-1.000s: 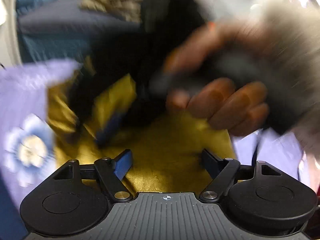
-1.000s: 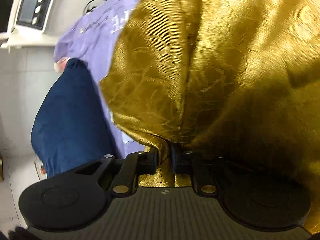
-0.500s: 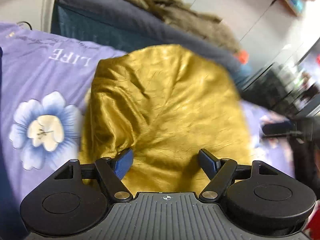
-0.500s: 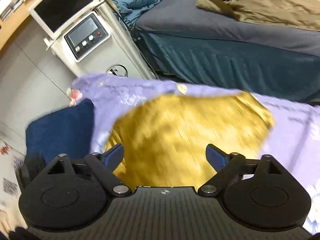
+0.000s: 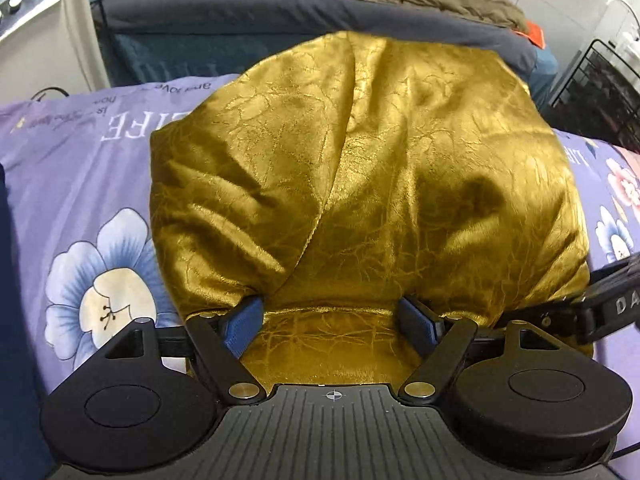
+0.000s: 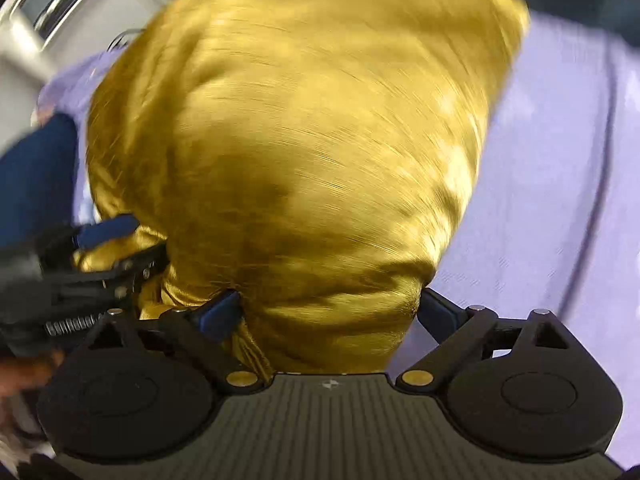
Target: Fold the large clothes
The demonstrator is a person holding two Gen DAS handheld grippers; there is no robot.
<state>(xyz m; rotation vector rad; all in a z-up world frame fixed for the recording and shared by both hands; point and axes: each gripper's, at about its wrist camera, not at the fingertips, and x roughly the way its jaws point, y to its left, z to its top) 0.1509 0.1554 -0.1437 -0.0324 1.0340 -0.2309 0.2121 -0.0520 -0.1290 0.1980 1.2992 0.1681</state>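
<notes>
Gold garment [image 5: 360, 184] lies bunched on purple sheet [image 5: 80, 152], near edge. Left gripper [image 5: 332, 320] & right gripper [image 6: 328, 312] both spread, fabric between. Next: pinch near hem, fold fwd.

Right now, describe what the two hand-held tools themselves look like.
Both match. The left tool has a ribbed dark grey body with a small crosshair mark, two round black housings, black linkage arms on brass-coloured pivot pins, and blue-padded fingers. The right tool is built the same, though its view is blurred. Seen from the right wrist, the left tool shows a bare metal spring.
</notes>
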